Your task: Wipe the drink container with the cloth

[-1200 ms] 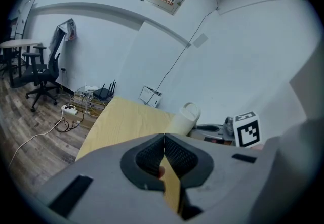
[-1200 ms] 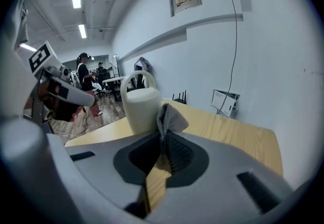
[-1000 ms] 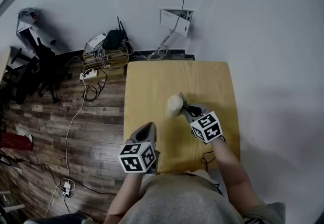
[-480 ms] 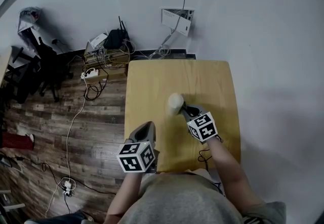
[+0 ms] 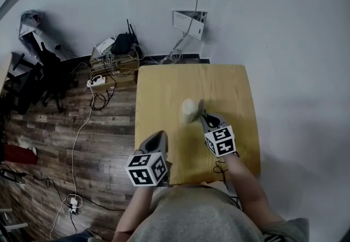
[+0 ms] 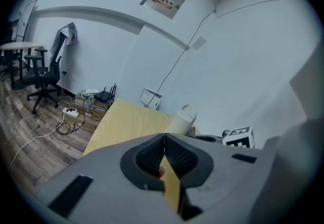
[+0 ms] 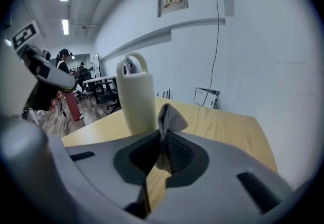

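A cream drink container (image 5: 189, 110) with a loop handle on its lid stands upright on the wooden table (image 5: 164, 88); it also shows in the right gripper view (image 7: 137, 97) and the left gripper view (image 6: 181, 120). My right gripper (image 5: 203, 116) is shut on a grey cloth (image 7: 168, 118), whose tip pokes out just right of the container, close beside it. My left gripper (image 5: 157, 141) is shut with nothing in it, at the table's near left edge.
The table is small, with its left edge dropping to a wood floor. Cables, a power strip (image 5: 96, 79) and a router (image 5: 124, 42) lie on the floor beyond the table's far left corner. A white wall runs along the right.
My right gripper with the cloth has shifted slightly along the container's right side, first nearer, then back up. The left gripper has stayed put.
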`<state>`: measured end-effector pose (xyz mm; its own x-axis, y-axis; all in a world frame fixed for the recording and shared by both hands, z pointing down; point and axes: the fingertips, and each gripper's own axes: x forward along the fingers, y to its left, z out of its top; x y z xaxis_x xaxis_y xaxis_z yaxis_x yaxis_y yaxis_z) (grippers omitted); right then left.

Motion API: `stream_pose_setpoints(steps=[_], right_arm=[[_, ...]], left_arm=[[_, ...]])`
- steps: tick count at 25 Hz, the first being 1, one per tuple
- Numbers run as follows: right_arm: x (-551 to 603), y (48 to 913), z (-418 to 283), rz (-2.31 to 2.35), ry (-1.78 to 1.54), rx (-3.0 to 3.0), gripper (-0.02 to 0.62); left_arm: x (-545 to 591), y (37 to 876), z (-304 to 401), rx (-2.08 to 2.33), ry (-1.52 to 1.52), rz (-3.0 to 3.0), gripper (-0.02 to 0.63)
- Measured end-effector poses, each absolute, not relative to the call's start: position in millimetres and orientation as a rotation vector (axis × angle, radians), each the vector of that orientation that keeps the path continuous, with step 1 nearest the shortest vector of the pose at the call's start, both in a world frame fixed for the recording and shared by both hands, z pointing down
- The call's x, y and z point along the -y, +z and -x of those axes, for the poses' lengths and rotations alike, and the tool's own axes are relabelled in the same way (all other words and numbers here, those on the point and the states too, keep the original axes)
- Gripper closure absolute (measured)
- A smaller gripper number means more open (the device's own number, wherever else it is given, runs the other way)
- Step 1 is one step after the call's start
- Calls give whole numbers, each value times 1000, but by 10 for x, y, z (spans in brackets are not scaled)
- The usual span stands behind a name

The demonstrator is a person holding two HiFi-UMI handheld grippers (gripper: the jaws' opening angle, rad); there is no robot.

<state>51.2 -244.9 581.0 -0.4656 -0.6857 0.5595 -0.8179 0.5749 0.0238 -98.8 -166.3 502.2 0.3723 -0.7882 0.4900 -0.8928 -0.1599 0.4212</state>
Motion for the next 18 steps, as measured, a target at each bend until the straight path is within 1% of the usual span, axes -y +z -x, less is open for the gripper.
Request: stream_pose_setpoints(steps=[5, 12, 18], right_arm=[[2305, 5471, -547, -1281, 240, 2317, 581], [2101, 4915, -413, -1331, 151, 2424, 581], [1970, 4776, -207, -1287, 91, 2461, 581]], left_arm=[[1641, 5002, 992, 1440, 199, -1988, 604], [1616, 4990, 1008, 1428, 201, -1997, 604], [1605, 4991, 1054, 1424, 196, -2000, 604]])
